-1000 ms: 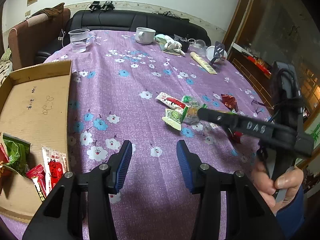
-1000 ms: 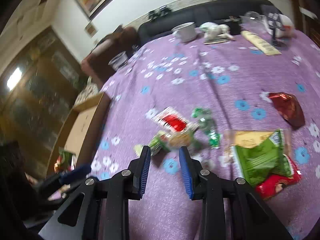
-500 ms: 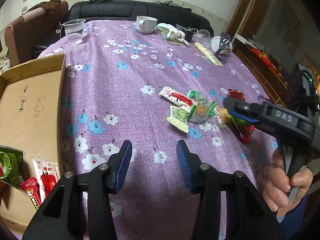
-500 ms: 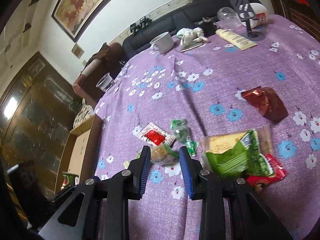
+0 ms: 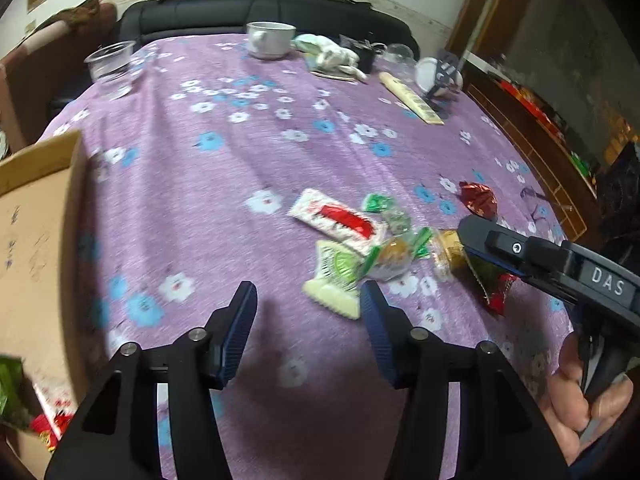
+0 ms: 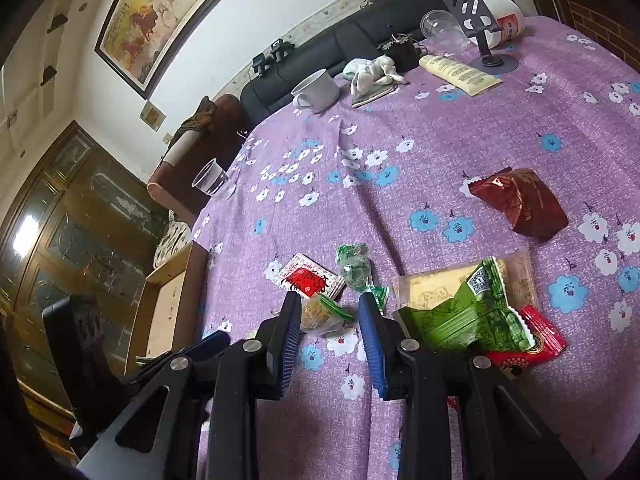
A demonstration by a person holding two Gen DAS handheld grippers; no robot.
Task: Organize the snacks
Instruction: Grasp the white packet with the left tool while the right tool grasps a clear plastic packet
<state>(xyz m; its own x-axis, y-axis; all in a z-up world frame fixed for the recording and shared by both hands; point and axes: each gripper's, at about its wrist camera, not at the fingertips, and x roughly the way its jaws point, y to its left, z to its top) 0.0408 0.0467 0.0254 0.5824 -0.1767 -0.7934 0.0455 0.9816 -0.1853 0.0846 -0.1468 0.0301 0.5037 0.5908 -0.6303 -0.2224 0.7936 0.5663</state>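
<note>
Loose snacks lie on the purple flowered tablecloth point(image 5: 224, 184): a red-and-white packet point(image 5: 340, 220), a green-and-white packet point(image 5: 336, 274), a clear-wrapped cake point(image 5: 394, 258) and a dark red packet point(image 5: 478, 198). My left gripper point(image 5: 308, 300) hangs low over the cloth. Its jaws are opening, and the green-and-white packet's near end lies just inside its right finger, untouched. My right gripper point(image 6: 330, 304) hovers over the pile with a narrow gap. The clear-wrapped cake point(image 6: 320, 314) shows between its tips, not squeezed. Beside it lie a green bag point(image 6: 472, 312) and a red packet point(image 6: 532, 344).
A cardboard box point(image 5: 36, 240) with a few snacks in it stands at the table's left edge. At the far end are a white mug point(image 6: 316, 90), a plastic cup point(image 6: 212, 182), a cream tube point(image 6: 460, 72) and a phone stand point(image 6: 480, 20). A black sofa lies behind.
My left gripper has slid right, away from the box and up to the snack pile, and its jaws stand wider. The right gripper has rolled and settled over the pile.
</note>
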